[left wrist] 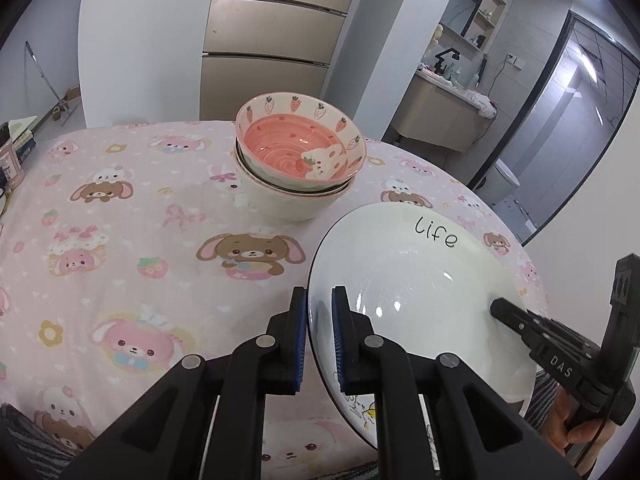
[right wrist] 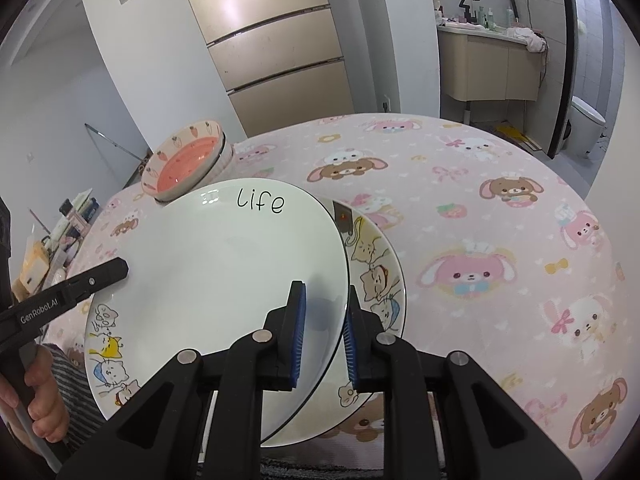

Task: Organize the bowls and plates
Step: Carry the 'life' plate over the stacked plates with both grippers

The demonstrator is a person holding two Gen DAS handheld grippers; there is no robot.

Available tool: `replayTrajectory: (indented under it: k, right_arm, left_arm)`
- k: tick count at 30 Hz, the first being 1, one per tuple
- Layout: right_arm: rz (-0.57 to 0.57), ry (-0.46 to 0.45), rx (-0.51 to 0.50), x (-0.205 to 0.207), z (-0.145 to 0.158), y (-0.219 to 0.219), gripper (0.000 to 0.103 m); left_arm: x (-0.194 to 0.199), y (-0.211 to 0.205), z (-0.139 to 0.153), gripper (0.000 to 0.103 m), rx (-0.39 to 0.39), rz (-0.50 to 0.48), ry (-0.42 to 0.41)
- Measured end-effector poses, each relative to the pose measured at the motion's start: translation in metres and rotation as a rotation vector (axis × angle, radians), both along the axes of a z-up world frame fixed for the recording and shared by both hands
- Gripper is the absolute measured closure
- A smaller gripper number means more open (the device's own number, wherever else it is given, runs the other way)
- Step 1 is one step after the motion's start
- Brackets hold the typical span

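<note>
A white plate marked "life" (left wrist: pixel 416 276) is held between both grippers above the table. My left gripper (left wrist: pixel 320 332) is shut on its left rim. My right gripper (right wrist: pixel 325 332) is shut on its right rim; its finger shows in the left wrist view (left wrist: pixel 516 318). In the right wrist view the plate (right wrist: pixel 224 272) lies over a second plate with cat drawings (right wrist: pixel 380 280), which rests on the table beneath. A strawberry-patterned pink bowl (left wrist: pixel 300 148) sits nested in a white bowl (left wrist: pixel 280 200) farther back; it also shows in the right wrist view (right wrist: pixel 184 164).
The round table has a pink bunny-print cloth (left wrist: pixel 120 220). Books and a bottle (left wrist: pixel 12 156) stand at its left edge. A beige fridge (left wrist: pixel 272 40) and a washbasin cabinet (left wrist: pixel 440 116) are behind the table.
</note>
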State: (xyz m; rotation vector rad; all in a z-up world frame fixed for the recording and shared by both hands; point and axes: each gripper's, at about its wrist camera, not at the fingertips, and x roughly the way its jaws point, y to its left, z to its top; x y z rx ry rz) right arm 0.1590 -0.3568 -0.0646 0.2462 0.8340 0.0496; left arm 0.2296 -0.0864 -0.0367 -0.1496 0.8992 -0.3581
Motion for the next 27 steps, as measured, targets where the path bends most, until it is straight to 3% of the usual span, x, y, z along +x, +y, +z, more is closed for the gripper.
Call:
replayTrajectory:
  k: [3, 27]
  right_arm:
    - [0.01, 0.01, -0.005, 0.0, -0.004, 0.003, 0.086]
    - [-0.012, 0.052, -0.029, 0.002, -0.02, -0.001, 0.084]
  left_arm:
    - [0.0, -0.003, -0.002, 0.091, 0.035, 0.002, -0.015]
    - [0.002, -0.018, -0.013, 0.091, 0.096, -0.013, -0.022]
